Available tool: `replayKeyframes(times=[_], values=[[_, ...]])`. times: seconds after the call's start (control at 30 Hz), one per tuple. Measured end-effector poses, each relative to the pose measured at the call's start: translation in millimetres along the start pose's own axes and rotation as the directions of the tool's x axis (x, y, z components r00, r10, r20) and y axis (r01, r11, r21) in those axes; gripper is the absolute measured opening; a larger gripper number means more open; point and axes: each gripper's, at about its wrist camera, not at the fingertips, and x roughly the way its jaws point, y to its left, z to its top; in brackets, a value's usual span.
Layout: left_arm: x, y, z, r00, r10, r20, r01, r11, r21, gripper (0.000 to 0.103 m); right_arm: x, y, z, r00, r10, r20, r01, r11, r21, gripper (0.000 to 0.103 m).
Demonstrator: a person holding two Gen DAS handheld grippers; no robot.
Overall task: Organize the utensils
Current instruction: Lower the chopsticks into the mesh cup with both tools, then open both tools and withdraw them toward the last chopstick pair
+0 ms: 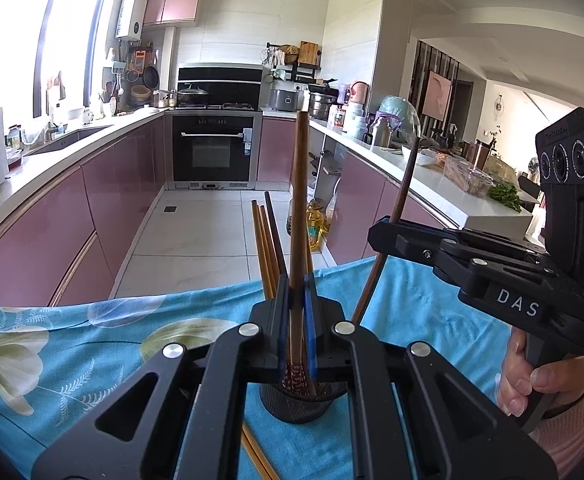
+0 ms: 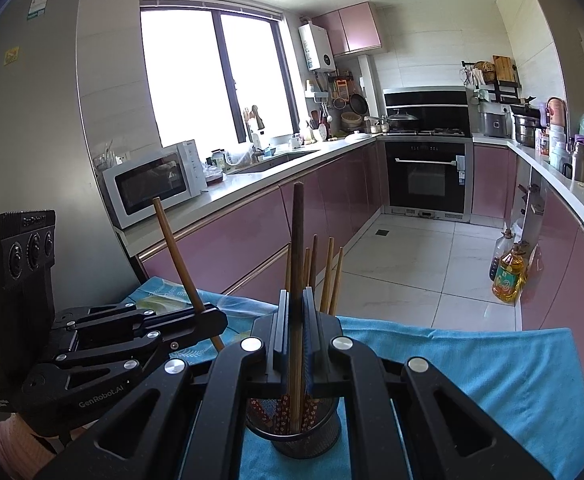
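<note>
A black mesh holder (image 1: 303, 408) (image 2: 307, 440) stands on a blue flowered cloth (image 1: 92, 360) (image 2: 491, 380). My left gripper (image 1: 297, 284) (image 2: 216, 316) is shut on a brown chopstick (image 1: 300, 200) (image 2: 176, 248) held nearly upright, its patterned lower end inside the holder's rim. My right gripper (image 2: 296, 296) (image 1: 379, 228) is shut on a darker chopstick (image 2: 297, 240) (image 1: 405, 184), whose lower end also reaches down into the holder. Several more chopsticks (image 1: 268, 248) (image 2: 327, 272) lean in the holder behind the jaws.
Loose chopsticks (image 1: 258, 458) lie on the cloth near the holder's base. A hand (image 1: 531, 384) grips the right gripper's handle. The table's far edge drops to a tiled floor (image 1: 196, 236), with oil bottles (image 2: 507, 276) by the pink cabinets.
</note>
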Motion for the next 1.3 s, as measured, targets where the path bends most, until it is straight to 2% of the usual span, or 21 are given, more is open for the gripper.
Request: replayKeyframes(times=[0.37,0.67,0.93,1.13,1.3], values=[[26.7,0.4,-2.4,0.998,-0.002,-0.069,0.002,1.000,0.012,0.008,22.4,-2.9,-6.5,0.997,0.014,-0.080,-0.013,1.000,0.014,0.005],[64.0,6.0,-4.7,0.991,-0.014,-0.134,0.013,1.000,-0.012,0.008,35.1,-5.6,-4.2,0.996,0.010,-0.093,-0.007,0.999,0.034,0.005],[86.3,14.1,-12.9,0.988,-0.011,-0.152,0.006,1.000,-0.029,0.008,45.5,-8.2,-5.9,0.994,0.006,-0.105,-0.001,0.999,0.047,0.006],[86.6,23.8,-27.3,0.987,-0.016,-0.160,0.010,0.999,-0.038,0.009,46.9,-8.6,-11.2,0.994,-0.008,-0.107,0.014,0.999,0.051,0.008],[76.9,30.1,-36.9,0.989,-0.002,-0.146,-0.006,0.999,-0.052,0.016,38.8,-9.0,-17.6,0.995,-0.009,-0.101,0.014,0.999,0.053,0.014]])
